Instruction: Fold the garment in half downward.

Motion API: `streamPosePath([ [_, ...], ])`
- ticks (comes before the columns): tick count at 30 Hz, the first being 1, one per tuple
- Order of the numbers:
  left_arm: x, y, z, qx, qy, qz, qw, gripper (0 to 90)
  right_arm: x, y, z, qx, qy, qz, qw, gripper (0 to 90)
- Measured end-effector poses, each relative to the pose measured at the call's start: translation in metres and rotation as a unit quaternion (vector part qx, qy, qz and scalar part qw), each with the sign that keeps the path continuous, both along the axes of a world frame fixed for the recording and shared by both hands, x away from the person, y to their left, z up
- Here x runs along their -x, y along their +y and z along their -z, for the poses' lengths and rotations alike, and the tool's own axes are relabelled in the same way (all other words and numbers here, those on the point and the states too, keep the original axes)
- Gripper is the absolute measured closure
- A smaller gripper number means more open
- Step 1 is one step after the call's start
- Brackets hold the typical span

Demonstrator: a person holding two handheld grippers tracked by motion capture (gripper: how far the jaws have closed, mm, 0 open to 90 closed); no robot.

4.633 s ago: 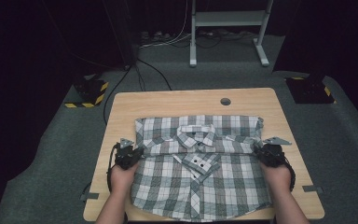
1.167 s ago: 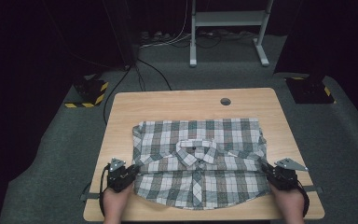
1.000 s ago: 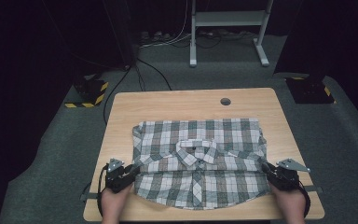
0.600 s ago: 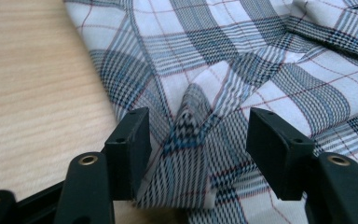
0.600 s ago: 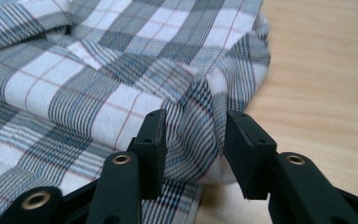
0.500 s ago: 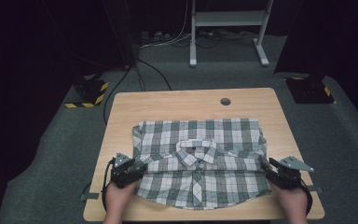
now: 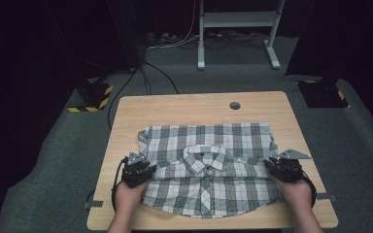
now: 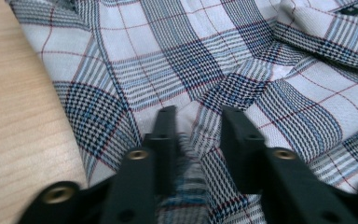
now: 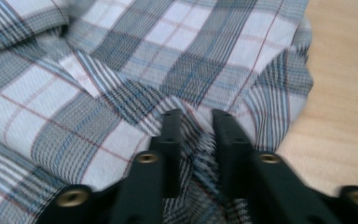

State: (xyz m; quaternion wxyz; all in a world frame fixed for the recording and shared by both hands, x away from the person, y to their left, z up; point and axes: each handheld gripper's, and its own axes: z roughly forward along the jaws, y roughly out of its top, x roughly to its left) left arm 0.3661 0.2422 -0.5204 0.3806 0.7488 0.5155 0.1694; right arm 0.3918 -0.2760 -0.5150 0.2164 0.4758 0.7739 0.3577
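Plaid shirt (image 7: 209, 167) lies flat on the table (image 7: 194, 104).

Shirt (image 7: 209, 167) hem folded under, out of sight; forearms cut off at the bottom edge; right tongs (image 9: 196, 116) view blurred, cloth bunched between the jaws.

Our left hand-held gripper (image 7: 148, 171) and right hand-held gripper (image 7: 270, 165) point inward, forearms low and apart; both jaw pairs have just been closing, fabric pinched between.
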Motion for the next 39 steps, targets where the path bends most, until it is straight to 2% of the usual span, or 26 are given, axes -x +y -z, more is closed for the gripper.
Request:
streamPosePath([
  [2, 0.002, 0.002, 0.0, 0.007, -0.004, 0.002, 1.0, 80.8, 0.002, -0.002, 0.003, 0.0, 0.004, -0.001, 1.0, 83.5],
  [4, 0.007, 0.004, -0.002, 0.017, -0.013, 0.003, 0.9998, 86.4, 0.006, -0.003, 0.002, -0.007, -0.007, -0.001, 1.0, 84.9],
  [7, 0.017, 0.008, -0.009, 0.034, -0.036, 0.002, 0.9988, 87.3, 0.016, -0.005, -0.004, -0.017, -0.027, -0.001, 0.9995, 85.0],
  [8, 0.021, 0.009, -0.012, 0.038, -0.043, 0.002, 0.9983, 87.3, 0.024, -0.007, -0.008, -0.025, -0.039, -0.001, 0.9989, 84.9],
  [9, 0.026, 0.011, -0.014, 0.045, -0.047, 0.004, 0.9979, 87.3, 0.024, -0.007, -0.008, -0.025, -0.039, -0.001, 0.9989, 84.9],
  [11, 0.034, 0.014, -0.015, 0.048, -0.05, 0.008, 0.9975, 87.4, 0.034, -0.01, -0.011, -0.033, -0.049, -0.003, 0.9983, 84.9],
  [15, 0.05, 0.022, -0.01, 0.044, -0.046, 0.013, 0.9979, 87.2, 0.052, -0.014, -0.01, -0.039, -0.049, -0.009, 0.998, 84.8],
  [17, 0.059, 0.026, -0.001, 0.041, -0.03, 0.014, 0.9986, 86.8, 0.065, -0.017, -0.003, -0.04, -0.04, -0.011, 0.9983, 84.4],
  [21, 0.067, 0.027, 0.01, 0.03, -0.015, 0.015, 0.9993, 83.8, 0.074, -0.018, 0.008, -0.033, -0.025, -0.013, 0.999, 83.2],
  [23, 0.069, 0.027, 0.01, 0.029, -0.016, 0.01, 0.9994, 78.7, 0.077, -0.018, 0.011, -0.032, -0.019, -0.011, 0.9992, 81.3],
  [24, 0.069, 0.027, 0.01, 0.029, -0.016, 0.01, 0.9994, 74.0, 0.077, -0.018, 0.011, -0.032, -0.019, -0.011, 0.9992, 81.3],
  [25, 0.07, 0.026, 0.008, 0.029, -0.017, 0.009, 0.9994, 74.0, 0.077, -0.018, 0.011, -0.029, -0.02, -0.011, 0.9993, 79.5],
  [26, 0.069, 0.024, 0.002, 0.025, -0.026, 0.007, 0.9993, 65.1, 0.079, -0.018, 0.008, -0.031, -0.025, -0.011, 0.9991, 75.9],
  [27, 0.069, 0.024, 0.002, 0.025, -0.026, 0.007, 0.9993, 60.1, 0.079, -0.018, 0.008, -0.031, -0.025, -0.011, 0.9991, 75.9],
  [28, 0.068, 0.021, -0.001, 0.024, -0.028, 0.005, 0.9993, 60.1, 0.079, -0.017, 0.006, -0.031, -0.03, -0.011, 0.999, 73.5],
  [30, 0.062, 0.014, -0.007, 0.019, -0.033, 0.011, 0.9992, 53.3, 0.075, -0.013, -0.004, -0.035, -0.045, -0.014, 0.9983, 68.0],
  [31, 0.059, 0.009, -0.009, 0.013, -0.035, 0.015, 0.9992, 53.3, 0.075, -0.013, -0.004, -0.035, -0.045, -0.014, 0.9983, 68.0],
  [32, 0.051, -0.002, -0.012, 0.009, -0.032, 0.024, 0.9992, 50.1, 0.07, -0.009, -0.009, -0.037, -0.048, -0.017, 0.998, 65.1],
  [37, 0.034, -0.02, -0.01, -0.009, -0.016, 0.037, 0.9991, 49.8, 0.057, 0.004, -0.012, -0.026, -0.04, -0.032, 0.9984, 63.4],
  [39, 0.03, -0.024, -0.007, -0.014, -0.007, 0.039, 0.9991, 53.5, 0.051, 0.01, -0.009, -0.015, -0.029, -0.038, 0.9987, 63.5],
])
